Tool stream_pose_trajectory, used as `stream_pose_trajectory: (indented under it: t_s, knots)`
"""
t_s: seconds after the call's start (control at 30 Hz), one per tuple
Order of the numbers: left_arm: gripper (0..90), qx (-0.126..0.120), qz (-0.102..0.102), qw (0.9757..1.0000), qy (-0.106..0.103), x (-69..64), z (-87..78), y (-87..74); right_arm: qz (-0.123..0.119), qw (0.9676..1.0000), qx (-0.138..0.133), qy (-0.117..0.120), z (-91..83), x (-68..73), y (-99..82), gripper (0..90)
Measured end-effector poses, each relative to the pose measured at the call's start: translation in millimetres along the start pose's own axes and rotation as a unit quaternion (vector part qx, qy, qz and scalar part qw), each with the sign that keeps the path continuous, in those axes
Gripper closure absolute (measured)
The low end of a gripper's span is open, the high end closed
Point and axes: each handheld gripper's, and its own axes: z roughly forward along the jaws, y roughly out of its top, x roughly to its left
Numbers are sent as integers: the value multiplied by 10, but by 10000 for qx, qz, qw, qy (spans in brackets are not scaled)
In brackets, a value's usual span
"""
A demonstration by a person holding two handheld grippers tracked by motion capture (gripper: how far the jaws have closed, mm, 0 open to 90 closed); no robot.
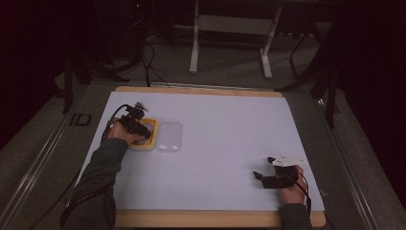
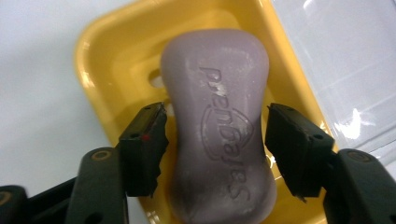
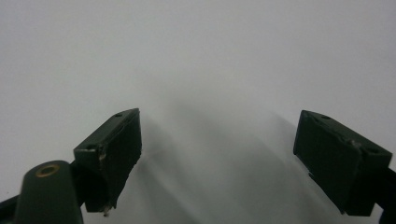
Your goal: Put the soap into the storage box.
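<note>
Yellow plastic rings the action at the far left of a white table sheet (image 1: 230,143), where a person's left hand (image 1: 119,136) reaches forward from a dark green sleeve (image 1: 98,177) and tips the left gripper (image 1: 141,128) down over a soap dish (image 1: 152,143). In the left gripper view, its two black jaws stand apart on either side of a lilac bar of soap (image 2: 219,126), the left pad (image 2: 142,149) just beside the bar's waist and the right pad (image 2: 294,147) a little clear of it; neither visibly presses on it. The bar lies lengthwise in the yellow soap dish (image 2: 107,70), its embossed lettering facing up, with a slot in the dish floor showing beside it. A clear plastic lid (image 1: 170,136) lies flat on the sheet, touching or just beside the dish on its right.

Near the front right corner, the person's right hand (image 1: 292,189) rests low over the sheet, holding the right gripper (image 1: 261,178) level and pointed toward the left, well apart from the dish. In the right gripper view, its jaws are spread wide over bare white surface (image 3: 210,70), nothing between them.

A light wooden table edge (image 1: 201,218) frames the sheet at front and back.
</note>
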Motion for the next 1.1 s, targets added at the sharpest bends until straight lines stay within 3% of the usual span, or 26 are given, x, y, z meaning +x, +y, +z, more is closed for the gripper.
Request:
stream_pose_trajectory:
  t_s: [0.2, 0.63, 1.1]
  knots:
    - [361, -113, 29, 9999, 2, -3, -75, -13, -7, 10000, 2, -5, 2, 1, 1, 150]
    - [361, -339, 365, 9987, 51, -133, -228, -5, -12, 10000, 8, -5, 2, 1, 1, 150]
    - [368, -554, 824, 9951, -33, -349, -263, -55, -8, 10000, 25, -3, 2, 3, 2, 150]
